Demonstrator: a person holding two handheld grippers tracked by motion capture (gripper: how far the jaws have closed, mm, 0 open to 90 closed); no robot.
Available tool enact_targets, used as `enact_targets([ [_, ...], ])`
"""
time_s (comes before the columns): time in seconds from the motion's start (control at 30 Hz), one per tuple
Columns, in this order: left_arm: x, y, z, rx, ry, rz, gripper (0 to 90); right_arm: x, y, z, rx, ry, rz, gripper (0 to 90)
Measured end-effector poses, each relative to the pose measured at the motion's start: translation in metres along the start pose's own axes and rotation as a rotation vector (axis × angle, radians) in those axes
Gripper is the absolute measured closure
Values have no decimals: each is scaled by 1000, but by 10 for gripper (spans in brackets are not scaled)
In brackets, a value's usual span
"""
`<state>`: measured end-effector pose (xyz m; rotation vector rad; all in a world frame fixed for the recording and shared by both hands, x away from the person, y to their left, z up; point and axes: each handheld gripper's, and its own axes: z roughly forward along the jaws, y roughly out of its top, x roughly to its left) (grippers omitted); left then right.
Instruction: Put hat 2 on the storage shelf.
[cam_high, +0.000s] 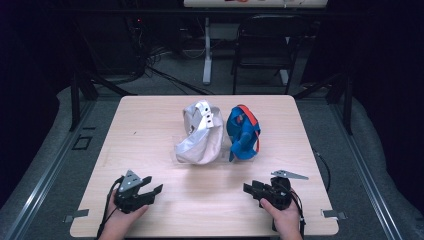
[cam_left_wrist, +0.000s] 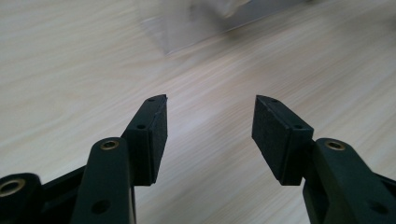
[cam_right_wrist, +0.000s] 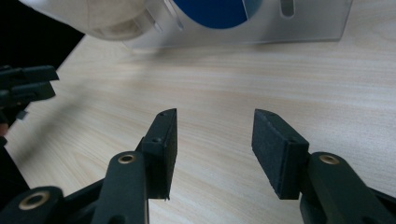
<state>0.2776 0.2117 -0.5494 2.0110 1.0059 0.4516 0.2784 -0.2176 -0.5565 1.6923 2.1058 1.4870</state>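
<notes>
Wooden worktop (cam_high: 150, 130) is carrying a white cap (cam_high: 199, 134) and a blue cap (cam_high: 243, 132), while the left gripper (cam_high: 150, 186) and right gripper (cam_high: 250, 188) are sitting spread apart, holding nothing.

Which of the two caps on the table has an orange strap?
The blue cap, the right one in the high view, has the orange strap; the beige cap beside it has none.

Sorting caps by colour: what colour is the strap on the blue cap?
Orange, across the blue cap; clearest in the high view.
</notes>
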Motion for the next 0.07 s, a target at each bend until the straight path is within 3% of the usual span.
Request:
enact_targets([
  [0.07, -16, 12, 7, -6, -25, 52, 462, -2, 1, -4, -28, 23, 28, 507],
])
